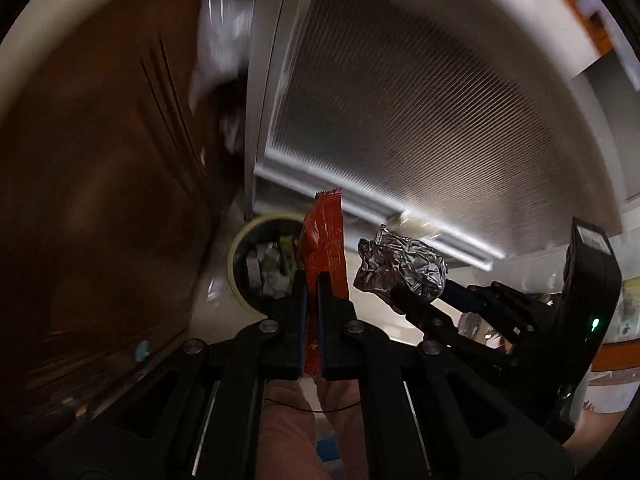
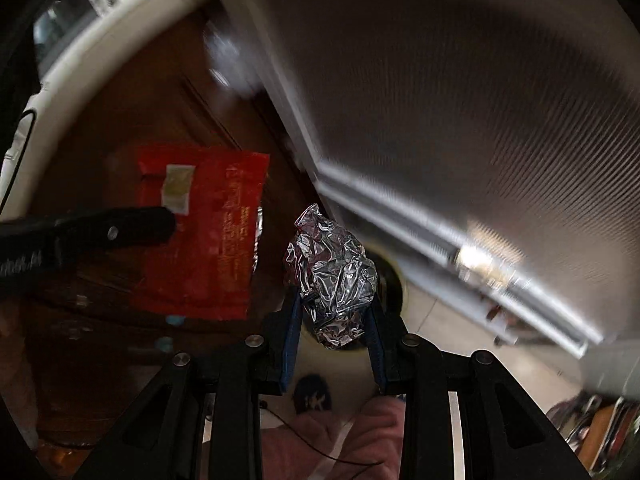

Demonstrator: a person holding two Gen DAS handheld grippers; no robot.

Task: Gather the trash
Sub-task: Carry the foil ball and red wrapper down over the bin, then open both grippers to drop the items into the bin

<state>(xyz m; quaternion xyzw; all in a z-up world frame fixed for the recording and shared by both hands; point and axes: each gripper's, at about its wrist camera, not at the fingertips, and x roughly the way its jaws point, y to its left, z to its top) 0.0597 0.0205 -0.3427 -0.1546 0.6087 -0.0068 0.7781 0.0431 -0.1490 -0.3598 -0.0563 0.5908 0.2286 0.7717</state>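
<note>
Trash is riding in both grippers at this moment. The left gripper (image 1: 312,280) is pinching a red wrapper (image 1: 324,252) flat between its closed jaws, the wrapper standing up past the fingertips. The right gripper (image 2: 334,312) is squeezing a crumpled foil ball (image 2: 334,276), its jaws partly apart and pressing on the ball's two sides. Both are pointing steeply down toward a round bin (image 1: 240,280) on the pale floor, tucked between a dark wooden door (image 1: 100,200) and a ribbed metal panel (image 1: 400,120). The bin is already holding paper scraps, so some collecting looks done. Neither piece is over the rim yet as far as I can judge; dropping both in is what is left. Whether more litter is lying elsewhere is not showing.
</note>
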